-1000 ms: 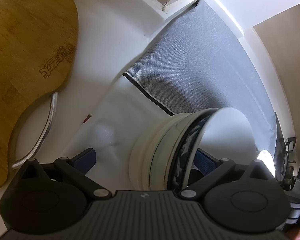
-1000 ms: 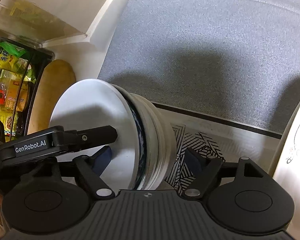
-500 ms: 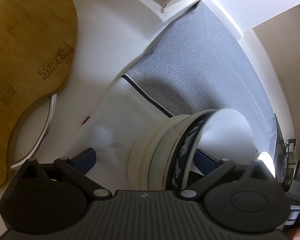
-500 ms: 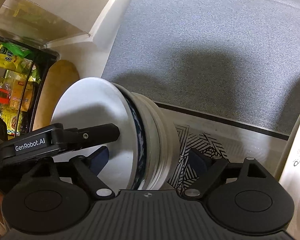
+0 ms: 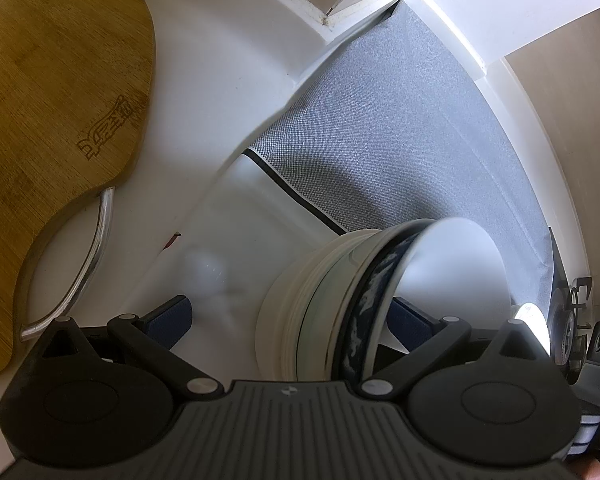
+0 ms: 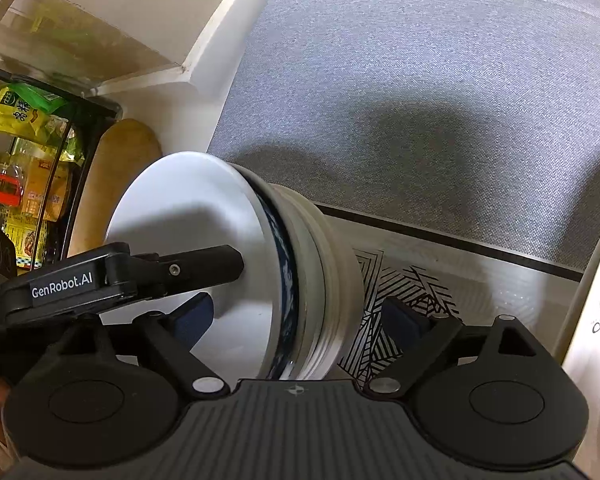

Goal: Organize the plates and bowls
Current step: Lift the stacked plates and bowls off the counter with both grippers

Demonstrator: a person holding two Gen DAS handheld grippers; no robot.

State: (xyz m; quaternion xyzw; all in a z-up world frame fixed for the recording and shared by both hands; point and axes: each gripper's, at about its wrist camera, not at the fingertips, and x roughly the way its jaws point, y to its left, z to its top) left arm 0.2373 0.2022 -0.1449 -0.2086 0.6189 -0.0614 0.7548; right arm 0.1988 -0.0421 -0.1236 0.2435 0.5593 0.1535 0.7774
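While the right gripper's [image 6: 298, 316] jaws have just been opening wide, the stacked bowls [image 6: 312, 280] stand between them.

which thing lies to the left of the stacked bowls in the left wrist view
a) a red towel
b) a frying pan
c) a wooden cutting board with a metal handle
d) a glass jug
c: a wooden cutting board with a curved metal handle lies on the white counter, left of the stacked bowls.
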